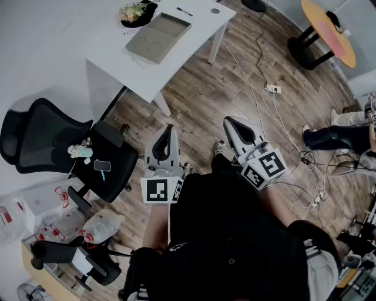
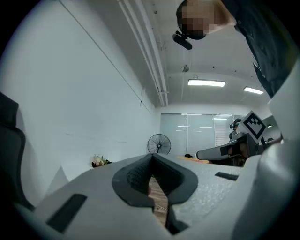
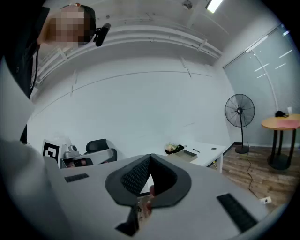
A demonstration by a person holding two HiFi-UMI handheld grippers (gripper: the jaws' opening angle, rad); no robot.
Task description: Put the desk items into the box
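A white desk [image 1: 197, 35] stands at the far side, well away from me. On it lie a flat tan box [image 1: 158, 36], a dark bundle with flowers [image 1: 138, 12], a pen [image 1: 184, 11] and a small round item [image 1: 215, 10]. My left gripper [image 1: 170, 127] and right gripper [image 1: 228, 120] are held close to my body above the wooden floor, both shut and empty. The right gripper view shows the desk [image 3: 208, 152], the box [image 3: 188, 156] and the flowers [image 3: 174, 148] beyond the shut right gripper [image 3: 150, 157]. The left gripper [image 2: 151, 157] points toward a wall.
A black office chair [image 1: 59, 144] at left carries a phone [image 1: 102, 166] and a small toy [image 1: 80, 151]. Cables and a power strip [image 1: 272, 89] lie on the floor. A round table [image 1: 329, 29] stands far right, a seated person's legs [image 1: 335, 135] at right, bags [image 1: 59, 223] lower left.
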